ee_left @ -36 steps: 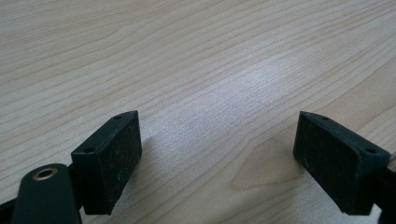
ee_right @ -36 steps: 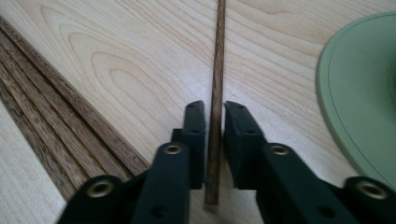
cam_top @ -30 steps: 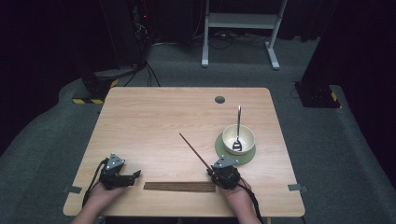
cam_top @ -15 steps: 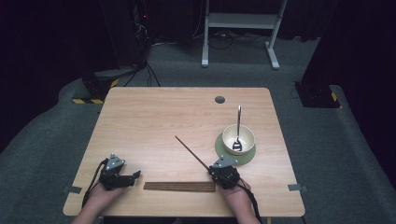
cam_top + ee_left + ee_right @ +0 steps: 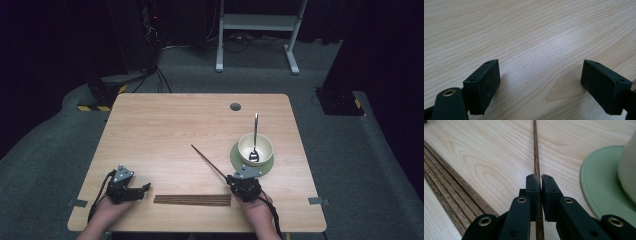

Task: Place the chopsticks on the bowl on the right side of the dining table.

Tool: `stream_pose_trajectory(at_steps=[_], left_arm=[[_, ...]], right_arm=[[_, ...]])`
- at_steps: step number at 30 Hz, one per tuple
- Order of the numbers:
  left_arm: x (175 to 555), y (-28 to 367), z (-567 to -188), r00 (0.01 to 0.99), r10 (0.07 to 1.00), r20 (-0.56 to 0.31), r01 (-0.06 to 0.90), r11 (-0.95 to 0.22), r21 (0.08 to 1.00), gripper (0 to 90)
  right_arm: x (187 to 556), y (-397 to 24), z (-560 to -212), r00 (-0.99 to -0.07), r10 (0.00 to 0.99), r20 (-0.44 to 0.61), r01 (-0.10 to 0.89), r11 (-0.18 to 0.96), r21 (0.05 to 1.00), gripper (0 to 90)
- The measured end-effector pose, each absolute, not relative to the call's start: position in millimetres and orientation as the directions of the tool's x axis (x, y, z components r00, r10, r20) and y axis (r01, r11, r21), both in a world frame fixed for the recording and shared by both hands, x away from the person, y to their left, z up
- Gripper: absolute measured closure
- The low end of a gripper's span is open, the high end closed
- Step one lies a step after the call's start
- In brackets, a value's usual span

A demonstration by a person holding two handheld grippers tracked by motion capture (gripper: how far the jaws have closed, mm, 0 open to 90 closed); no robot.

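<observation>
Now the right gripper (image 5: 541, 182) has just clamped one dark wooden chopstick (image 5: 535, 150), lifting its tip beside the remaining chopsticks (image 5: 192, 200); left gripper (image 5: 540, 85) gapes empty.

Tool (image 5: 540, 185) clamps chopstick (image 5: 535, 150), plate (image 5: 604, 185) adj.

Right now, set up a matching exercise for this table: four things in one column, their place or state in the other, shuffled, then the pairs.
1. right hand-held gripper
2. left hand-held gripper
3. spoon
4. bowl

A. stands in the bowl
B. open over bare wood
C. sits on the green plate
D. shut on a brown stick

Pairs: 1-D, 2-B, 3-A, 4-C
</observation>
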State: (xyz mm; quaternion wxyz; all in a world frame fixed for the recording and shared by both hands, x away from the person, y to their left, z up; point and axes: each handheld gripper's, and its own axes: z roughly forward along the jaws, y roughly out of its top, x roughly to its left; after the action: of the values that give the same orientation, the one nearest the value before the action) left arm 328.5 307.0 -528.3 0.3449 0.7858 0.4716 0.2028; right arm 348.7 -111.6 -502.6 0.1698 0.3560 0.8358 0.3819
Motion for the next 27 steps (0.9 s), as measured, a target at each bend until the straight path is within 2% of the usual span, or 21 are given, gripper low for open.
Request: stream_pose_trajectory(at_steps=[27], left_arm=[[329,307,-528,0.477,0.879,-0.008,0.6,-0.319,0.733,16.1]], right_arm=[[337,-136,-468,-0.676,0.735,-0.039,0.393,0.405,0.825,84.6]])
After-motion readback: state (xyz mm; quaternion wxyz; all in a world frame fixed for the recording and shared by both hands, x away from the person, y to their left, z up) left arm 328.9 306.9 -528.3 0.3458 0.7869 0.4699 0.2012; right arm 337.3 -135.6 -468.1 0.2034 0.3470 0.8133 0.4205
